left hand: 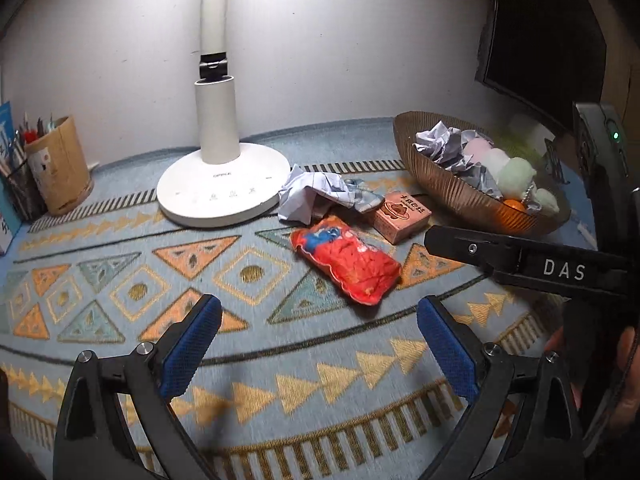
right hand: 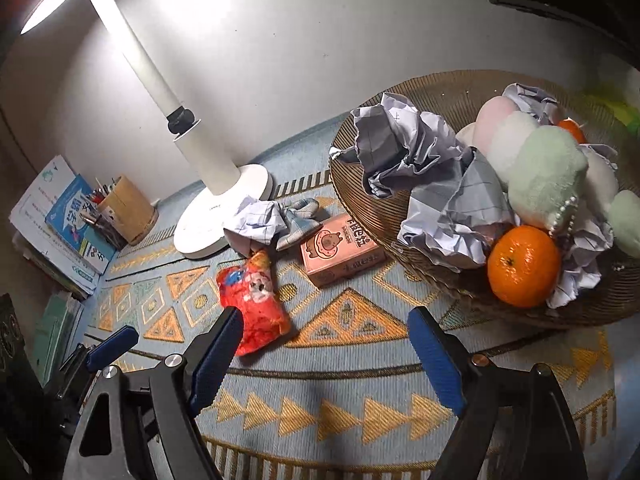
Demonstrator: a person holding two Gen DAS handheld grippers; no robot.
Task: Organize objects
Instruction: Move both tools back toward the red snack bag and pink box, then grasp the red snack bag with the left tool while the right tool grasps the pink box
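A red snack packet [left hand: 346, 261] [right hand: 254, 302] lies on the patterned mat. Behind it are a pink box [left hand: 402, 217] [right hand: 342, 254] and a crumpled paper with cloth [left hand: 316, 196] [right hand: 270, 218]. A ribbed brown bowl [left hand: 448, 184] [right hand: 360, 204] at the right holds crumpled paper, plush toys and an orange [right hand: 524, 266]. My left gripper [left hand: 320, 330] is open and empty, a little in front of the packet. My right gripper [right hand: 326, 344] is open and empty, its left finger beside the packet; its finger [left hand: 480, 246] shows in the left wrist view.
A white desk lamp [left hand: 222, 188] [right hand: 224, 200] stands at the back against the wall. A pen holder [left hand: 60, 168] [right hand: 128, 208] and books [right hand: 64, 224] are at the left. A dark monitor [left hand: 544, 40] hangs at the back right.
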